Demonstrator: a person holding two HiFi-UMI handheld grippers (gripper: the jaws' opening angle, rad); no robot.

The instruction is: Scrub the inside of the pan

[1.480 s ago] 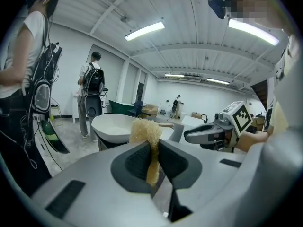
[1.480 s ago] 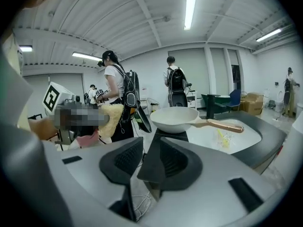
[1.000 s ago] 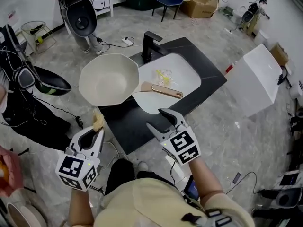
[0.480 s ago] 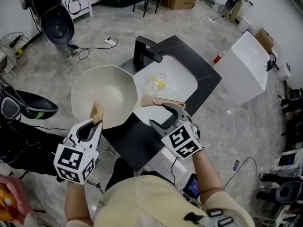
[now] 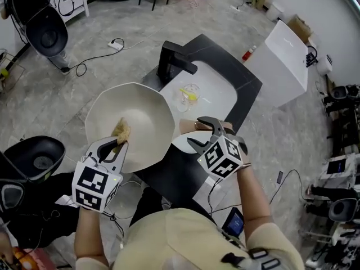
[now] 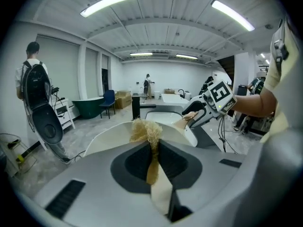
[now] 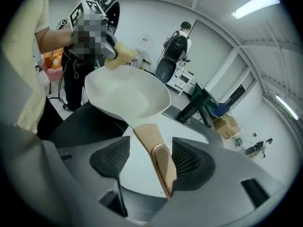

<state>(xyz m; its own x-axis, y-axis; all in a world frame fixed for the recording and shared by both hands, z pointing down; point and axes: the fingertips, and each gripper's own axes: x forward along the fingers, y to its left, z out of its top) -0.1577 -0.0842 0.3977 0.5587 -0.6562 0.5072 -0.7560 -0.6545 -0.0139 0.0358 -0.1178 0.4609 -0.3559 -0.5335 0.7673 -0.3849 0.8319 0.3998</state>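
Head view: cream pan [image 5: 135, 120] sits at the tabletop's [image 5: 247, 86] 9 o'clock edge, bowl overhanging the floor, inside facing up. Its copper-coloured handle [image 5: 188, 126] points to 3 o'clock across the near rim of the white sink [image 5: 216, 97]. Black faucet [image 5: 171, 66] at the sink's 11 o'clock.

Left hand-held gripper [image 5: 117, 146]: jaws pinched on a tan fibrous scrubber [image 5: 121, 131], confirmed in the left gripper view [image 6: 152, 143], where the scrubber [image 6: 146, 130] sticks out past the tips. Scrubber is over the pan's inner wall at the bowl's 7 o'clock; contact cannot be told.

Right hand-held gripper [image 5: 196, 133]: jaws wide and just been opening. Right gripper view [image 7: 152, 148] shows the handle [image 7: 160, 167] running between the pads, nearer the 3 o'clock pad and not clamped.
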